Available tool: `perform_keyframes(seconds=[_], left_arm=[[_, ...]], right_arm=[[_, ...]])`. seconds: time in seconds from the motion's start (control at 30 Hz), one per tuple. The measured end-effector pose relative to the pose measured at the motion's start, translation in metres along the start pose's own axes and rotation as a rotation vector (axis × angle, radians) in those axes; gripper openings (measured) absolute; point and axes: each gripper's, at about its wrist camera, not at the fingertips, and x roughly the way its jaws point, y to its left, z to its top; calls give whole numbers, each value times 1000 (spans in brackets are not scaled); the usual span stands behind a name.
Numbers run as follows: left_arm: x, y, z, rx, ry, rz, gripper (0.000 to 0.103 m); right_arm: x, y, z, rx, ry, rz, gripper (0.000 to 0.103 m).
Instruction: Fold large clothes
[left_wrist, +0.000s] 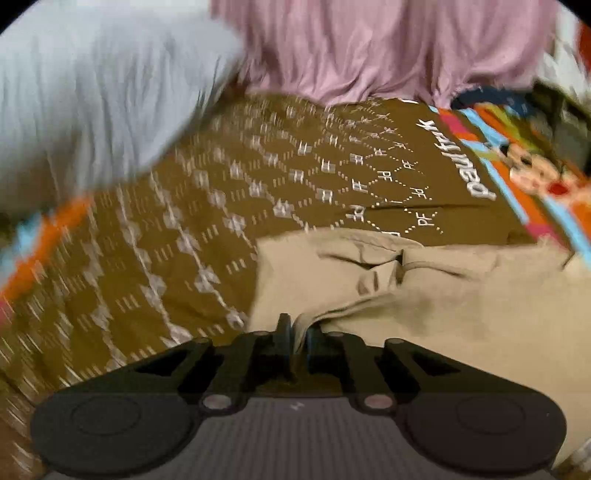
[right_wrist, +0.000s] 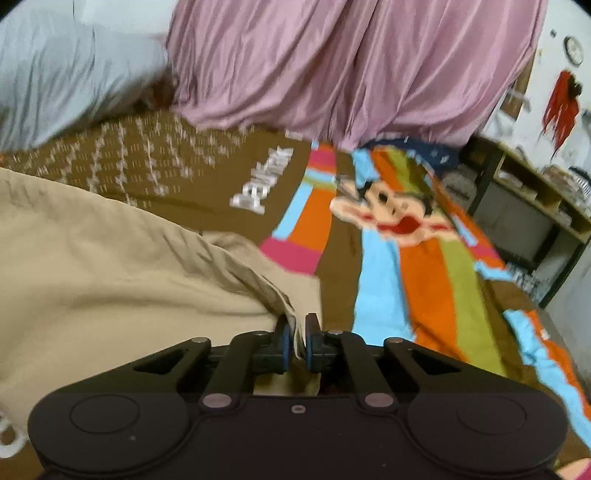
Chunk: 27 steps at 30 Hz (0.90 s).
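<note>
Left tool (left_wrist: 297, 334): jaws nearly together, a bunched edge of the beige garment (left_wrist: 424, 295) pinched between them. The fabric rises from the jaws and spreads forward and to the right in this view.

Right tool (right_wrist: 297, 341): blue-padded fingers (right_wrist: 283, 341) stand a narrow gap apart, with a fold of the same beige garment (right_wrist: 110, 266) running between them. Whether the pads press on the cloth or merely flank it, I cannot tell; the frame is blurred there.

Garment location: lies on the bed, over a brown bedspread (left_wrist: 184, 221) printed with white "PF" lattice marks and a white logo. In the right wrist view it fills the lower left; wrinkled, not flat.

Surroundings: striped cartoon panel (right_wrist: 388, 221) of the bedspread to the right of the garment. Pink curtain (right_wrist: 332, 66) hangs beyond the far edge of the bed; pale grey cloth (right_wrist: 55, 74) at far left. Dark shelf unit (right_wrist: 517, 206) at right, a wall clock (right_wrist: 573, 50) above.
</note>
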Motion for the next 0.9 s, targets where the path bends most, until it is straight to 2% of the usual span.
perform_keyframes(seconds=[0.03,0.1,0.13,0.17,0.2,0.23,0.27,0.33,0.4,0.43,0.47,0.5,0.53,0.57,0.6,0.63,0.67,0.73,0.77,0.9], left_arm=[[-3,9,-2,-62,3,-50,18],[-16,24,-11,-130,-32,-114,57],[-28,32,-17,-154,-72,-118,90],[-40,38,-25,-174,-119,-99,100],[-50,43,-33,-186,-156,-84,100],[-59,50,-42,-193,-160,-81,99],[-63,54,-49,-204,-146,-82,99],[-69,64,-67,-234,-116,-83,98],[-69,69,-85,-257,-83,-83,96],[-67,71,-93,-271,-65,-79,94],[-61,73,-101,-293,-38,-74,88],[-54,76,-106,-316,-11,-74,84],[-48,77,-112,-335,11,-77,73],[-40,78,-117,-344,37,-76,56],[-36,76,-122,-339,56,-60,49],[-30,75,-121,-332,69,-39,39],[-28,74,-120,-330,80,-17,31],[-25,72,-122,-319,96,9,25],[-23,70,-124,-307,98,17,23],[-18,59,-126,-258,81,61,22]], right_arm=[[10,-1,-2,8,26,11,14],[18,-9,-8,71,56,80,19],[17,-13,-10,112,52,111,27],[14,-18,-12,156,44,141,45],[7,-23,-15,192,28,169,56],[-2,-27,-17,215,7,182,76],[-12,-30,-20,229,-14,188,83],[-33,-37,-26,241,-43,198,84],[-54,-43,-37,271,-62,200,93],[-64,-46,-46,300,-69,199,96],[-71,-48,-55,326,-69,200,96],[-78,-48,-65,355,-60,203,94],[-81,-48,-74,384,-50,202,91],[-82,-48,-82,419,-35,197,85],[-81,-49,-90,468,-18,192,82],[-78,-50,-97,517,-10,189,69],[-75,-53,-104,565,-8,183,48],[-66,-57,-115,644,12,156,30],[-63,-58,-120,668,3,157,26],[-62,-51,-123,640,-15,127,23]])
